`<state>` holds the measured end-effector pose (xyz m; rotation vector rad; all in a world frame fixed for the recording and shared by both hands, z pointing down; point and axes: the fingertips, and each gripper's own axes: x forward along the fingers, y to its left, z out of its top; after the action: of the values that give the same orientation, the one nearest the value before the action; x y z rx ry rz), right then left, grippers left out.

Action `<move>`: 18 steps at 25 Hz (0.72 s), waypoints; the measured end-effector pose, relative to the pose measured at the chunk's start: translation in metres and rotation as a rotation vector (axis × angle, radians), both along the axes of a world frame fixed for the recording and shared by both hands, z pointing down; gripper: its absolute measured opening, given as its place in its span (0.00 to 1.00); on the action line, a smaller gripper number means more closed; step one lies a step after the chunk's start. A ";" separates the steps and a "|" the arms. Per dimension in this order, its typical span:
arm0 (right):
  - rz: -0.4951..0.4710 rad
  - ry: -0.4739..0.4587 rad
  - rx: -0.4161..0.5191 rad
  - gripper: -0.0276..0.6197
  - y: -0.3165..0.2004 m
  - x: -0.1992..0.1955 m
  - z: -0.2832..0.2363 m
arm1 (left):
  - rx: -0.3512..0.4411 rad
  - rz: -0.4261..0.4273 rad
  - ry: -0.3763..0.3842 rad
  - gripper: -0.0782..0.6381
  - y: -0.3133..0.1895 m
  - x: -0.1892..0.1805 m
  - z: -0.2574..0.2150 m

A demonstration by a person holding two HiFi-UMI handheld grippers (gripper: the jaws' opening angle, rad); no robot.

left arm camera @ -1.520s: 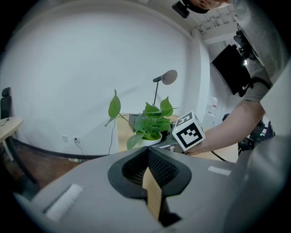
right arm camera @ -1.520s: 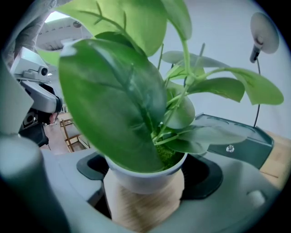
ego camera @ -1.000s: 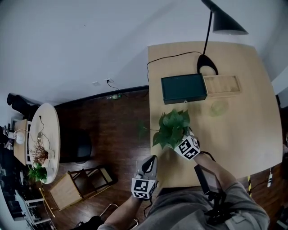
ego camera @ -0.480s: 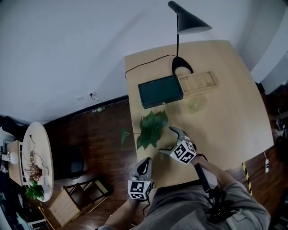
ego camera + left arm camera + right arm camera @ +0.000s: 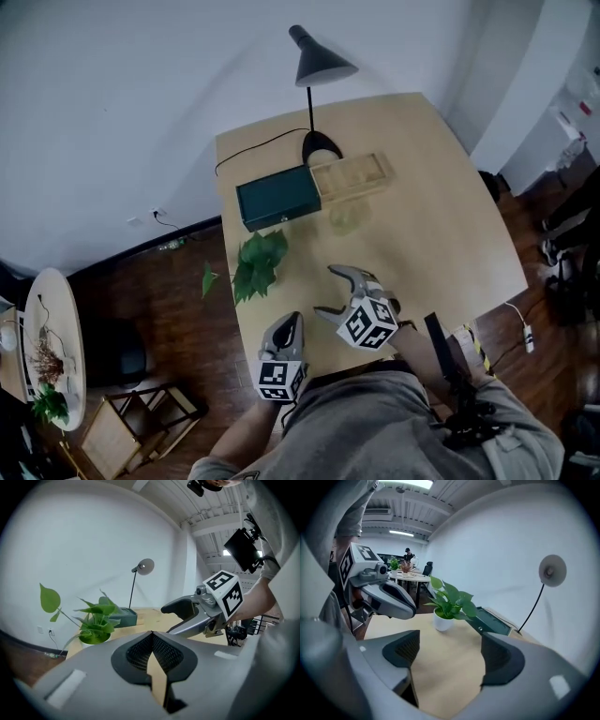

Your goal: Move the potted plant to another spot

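Potted plant (image 5: 258, 265) is standing upright in a small white pot on the left part of a pale wooden tabletop (image 5: 422, 216). It is sitting close to the left edge, and one leaf on a long stem is hanging out over the dark floor (image 5: 169, 291). Just beyond the plant, a dark green box (image 5: 274, 197) is lying flat. A shallow wooden tray (image 5: 352, 175) is lying to the right of the box, end to end with it. A black lamp (image 5: 319, 66) is rising from a round base at the far edge, behind the box and tray.

Nothing is touching the plant. The right tool (image 5: 330, 292) is hovering over the tabletop, to the right of the plant and nearer to the person. Its jaws are standing wide apart and are closing, with only bare tabletop between them. The left tool (image 5: 289, 323) is hanging at the near edge of the tabletop, nearer than the plant and left of the right tool. Its jaw tips are meeting, and it is gripping nothing. A person in grey clothing is holding both tools from the near side.
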<state>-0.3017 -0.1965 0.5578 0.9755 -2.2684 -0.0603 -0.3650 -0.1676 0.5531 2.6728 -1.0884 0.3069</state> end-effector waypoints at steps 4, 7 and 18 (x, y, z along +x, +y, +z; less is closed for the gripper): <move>0.000 0.025 0.050 0.37 0.019 0.030 -0.033 | 0.030 -0.028 0.013 0.10 0.014 0.032 -0.014; -0.014 0.042 0.093 0.05 0.033 0.057 -0.056 | 0.049 -0.031 0.011 0.10 0.030 0.058 -0.020; -0.061 0.050 0.145 0.05 0.098 0.127 -0.071 | 0.069 -0.094 0.018 0.10 0.087 0.124 -0.034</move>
<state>-0.1746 -0.0986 0.4865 0.9670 -2.2726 -0.2762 -0.2406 -0.0802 0.5194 2.6676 -1.2360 0.2321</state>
